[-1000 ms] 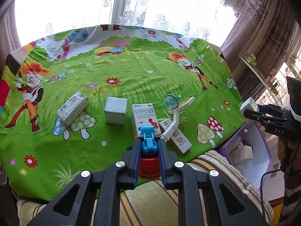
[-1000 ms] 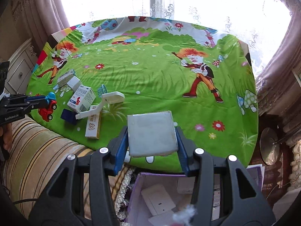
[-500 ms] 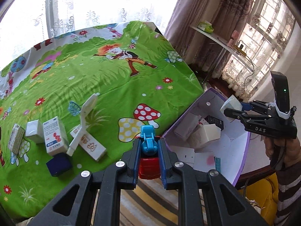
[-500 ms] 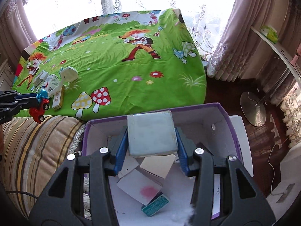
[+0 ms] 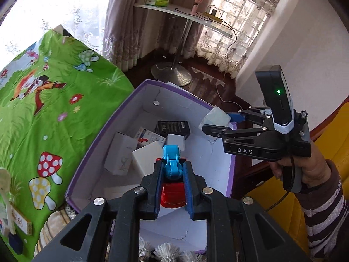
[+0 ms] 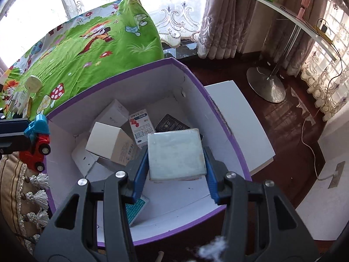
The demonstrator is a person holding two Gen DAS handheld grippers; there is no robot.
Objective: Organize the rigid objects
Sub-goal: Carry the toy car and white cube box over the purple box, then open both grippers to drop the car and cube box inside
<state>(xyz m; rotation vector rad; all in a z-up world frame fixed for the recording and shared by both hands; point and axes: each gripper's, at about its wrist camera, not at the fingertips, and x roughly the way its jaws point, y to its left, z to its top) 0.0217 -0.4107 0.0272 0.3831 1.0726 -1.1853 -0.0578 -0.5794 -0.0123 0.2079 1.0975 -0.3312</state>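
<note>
Currently my left jaws (image 5: pixel 172 170) clamp a toy truck (image 5: pixel 173 194), my right jaws (image 6: pixel 176 159) a pale box (image 6: pixel 176 154), above the purple bin (image 6: pixel 220 118) of cartons (image 6: pixel 109 144).

The left gripper (image 5: pixel 173 175) is black plastic with blue pads inside its jaws and round silver screws. The right gripper (image 5: pixel 217 124) is lettered "DAS" in white and carries a black module with a green light above that lettering, a black cable below it. The hand (image 5: pixel 305 170) wears a brown-and-white striped sleeve (image 5: pixel 322 209).
</note>
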